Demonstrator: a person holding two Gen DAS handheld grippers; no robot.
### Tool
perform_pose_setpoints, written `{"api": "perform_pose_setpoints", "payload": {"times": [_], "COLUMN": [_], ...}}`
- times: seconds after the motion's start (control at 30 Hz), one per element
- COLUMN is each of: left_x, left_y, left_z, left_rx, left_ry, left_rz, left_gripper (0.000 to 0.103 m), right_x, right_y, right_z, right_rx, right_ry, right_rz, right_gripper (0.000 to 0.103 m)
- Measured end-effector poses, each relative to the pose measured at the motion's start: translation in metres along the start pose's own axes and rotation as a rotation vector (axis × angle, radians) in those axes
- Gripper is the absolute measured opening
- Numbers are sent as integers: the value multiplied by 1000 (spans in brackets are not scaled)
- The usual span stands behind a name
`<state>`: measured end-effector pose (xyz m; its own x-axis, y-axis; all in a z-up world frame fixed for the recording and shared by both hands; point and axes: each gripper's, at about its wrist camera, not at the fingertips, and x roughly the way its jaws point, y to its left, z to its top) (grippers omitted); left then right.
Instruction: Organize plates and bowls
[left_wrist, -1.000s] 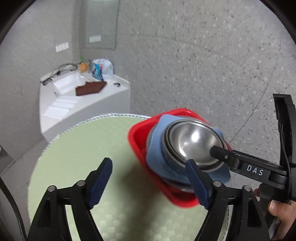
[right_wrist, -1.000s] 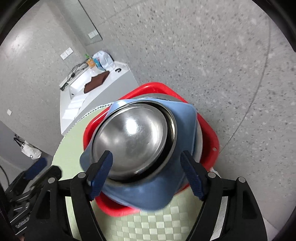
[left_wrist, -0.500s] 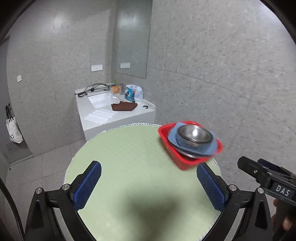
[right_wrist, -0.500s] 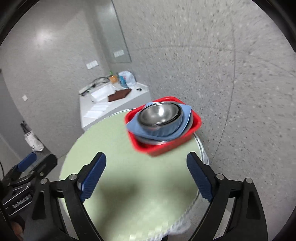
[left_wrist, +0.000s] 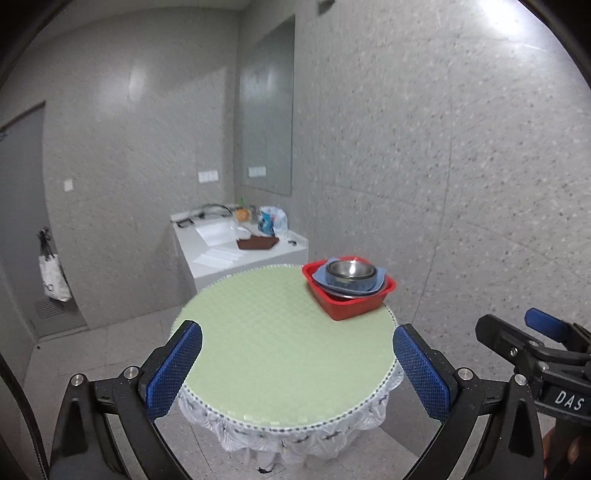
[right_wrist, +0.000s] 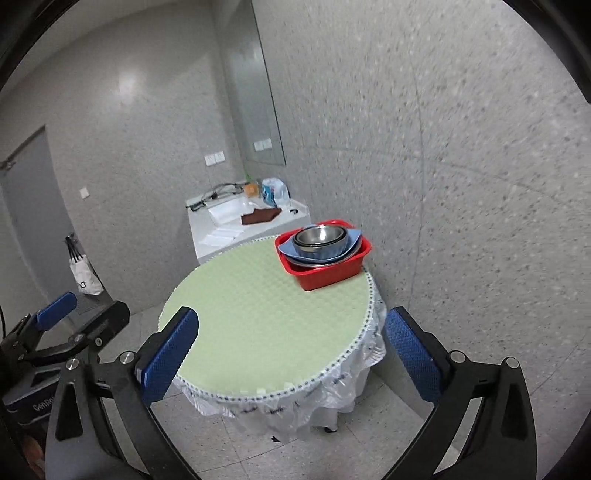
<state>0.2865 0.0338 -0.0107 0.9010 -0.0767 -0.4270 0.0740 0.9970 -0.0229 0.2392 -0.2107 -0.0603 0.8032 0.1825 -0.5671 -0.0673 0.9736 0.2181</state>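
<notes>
Steel bowl (round, shiny) in red tub.

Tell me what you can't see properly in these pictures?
- How many dishes are stacked: both views; the steel bowl and blue plate cover whatever lies under them in the red tub.
- The counter clutter: both views, too small and blurred to name.
- The table legs: both views, hidden by the white skirt.
- The person holding the grippers: cut off at the edges.
</notes>
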Motion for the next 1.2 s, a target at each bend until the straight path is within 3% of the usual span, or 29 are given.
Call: {"api": "perform_pose_setpoints", "payload": {"times": [0.27,0.5,0.77,1.2], "left_x": [-126,-204,-255,-301], "left_y": [-75,-128,-156,-154], "left_z": [-53,-90,-101,-122], "left_rx": [-34,-49,-40,-39], "left_ry": [-66,-78,-110,-130], "left_rz": [92,125,120,125], "left_gripper": [102,102,102,102], "right_x": [-87,-152,-210,-247], "right_y": [-34,-57,-66,-59], "right_z": [-23,-46,-60,-82], "right_rx": [-75,-101,-112,-109], "right_ry": [-44,-71,-120,-142], "right_rz": [61,79,72,82], "right_gripper": [103,103,103,103]}}
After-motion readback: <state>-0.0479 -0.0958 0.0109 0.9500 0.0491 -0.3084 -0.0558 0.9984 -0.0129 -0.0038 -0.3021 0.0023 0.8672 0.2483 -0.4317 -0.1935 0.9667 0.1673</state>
